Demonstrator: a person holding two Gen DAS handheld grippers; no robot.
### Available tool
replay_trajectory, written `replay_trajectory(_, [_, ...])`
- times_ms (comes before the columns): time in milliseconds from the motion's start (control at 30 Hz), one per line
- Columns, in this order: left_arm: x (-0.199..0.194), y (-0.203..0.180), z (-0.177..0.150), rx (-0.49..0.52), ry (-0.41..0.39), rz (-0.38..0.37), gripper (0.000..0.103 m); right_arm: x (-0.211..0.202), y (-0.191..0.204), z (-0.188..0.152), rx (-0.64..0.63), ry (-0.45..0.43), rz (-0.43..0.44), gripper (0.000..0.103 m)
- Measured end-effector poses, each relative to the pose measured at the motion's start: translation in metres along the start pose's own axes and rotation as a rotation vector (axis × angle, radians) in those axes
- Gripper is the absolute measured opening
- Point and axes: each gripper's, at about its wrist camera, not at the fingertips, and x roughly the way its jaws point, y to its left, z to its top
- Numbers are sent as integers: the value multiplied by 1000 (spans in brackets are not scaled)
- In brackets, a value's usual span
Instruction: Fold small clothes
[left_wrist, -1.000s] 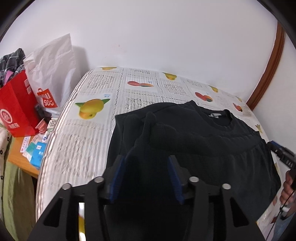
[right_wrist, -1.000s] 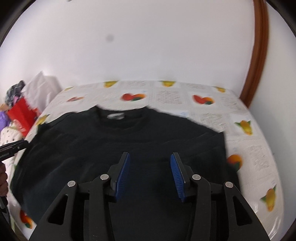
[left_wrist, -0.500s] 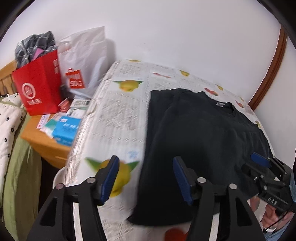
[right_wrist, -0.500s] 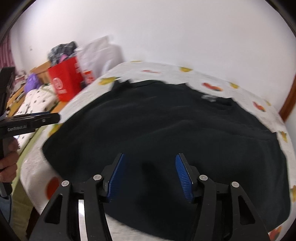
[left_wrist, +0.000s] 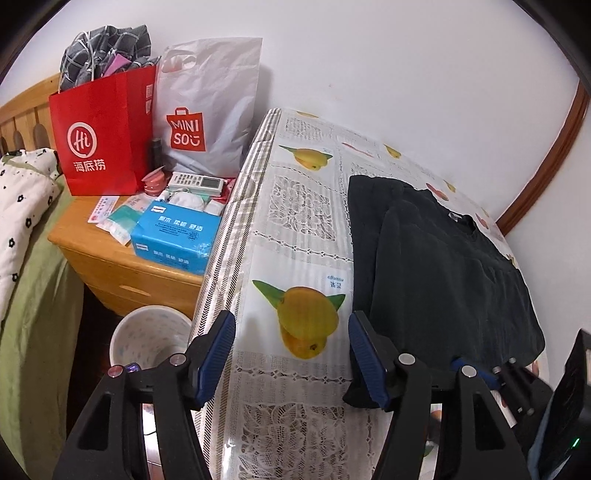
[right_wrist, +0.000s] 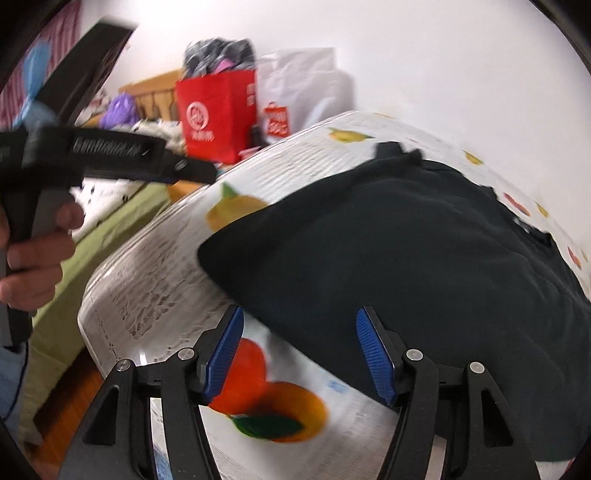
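Note:
A black sweater (left_wrist: 436, 266) lies flat on the fruit-print tablecloth (left_wrist: 295, 229), its left side folded inward, its collar at the far end. It also shows in the right wrist view (right_wrist: 424, 251). My left gripper (left_wrist: 291, 354) is open and empty, above the cloth just left of the sweater's near edge. My right gripper (right_wrist: 299, 354) is open and empty, at the sweater's near left corner. The left gripper's body (right_wrist: 110, 158) shows at the left of the right wrist view, held by a hand.
A wooden nightstand (left_wrist: 110, 258) left of the table holds a red bag (left_wrist: 103, 129), a white Miniso bag (left_wrist: 207, 110), a blue tissue pack (left_wrist: 173, 236) and a remote. A white bin (left_wrist: 147, 343) stands below. A bed with green sheet (left_wrist: 29, 295) lies at far left.
Both grippers have pulled back off the sweater and swung left. The left one now looks over the table's left edge and nightstand. The sweater's left side lies folded over.

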Motion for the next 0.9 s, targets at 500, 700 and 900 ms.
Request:
replay_trajectory(500, [3, 29, 2, -42, -4, -28, 61, 25, 20, 20, -56, -28, -177, 10])
replay_trajectory(700, [9, 6, -3, -24, 5, -58, 61, -51, -50, 29, 252, -271, -55, 9])
replay_trajectory(900, [18, -38, -10, 39, 19, -89, 61, -104, -145, -18, 588, -409, -17, 8])
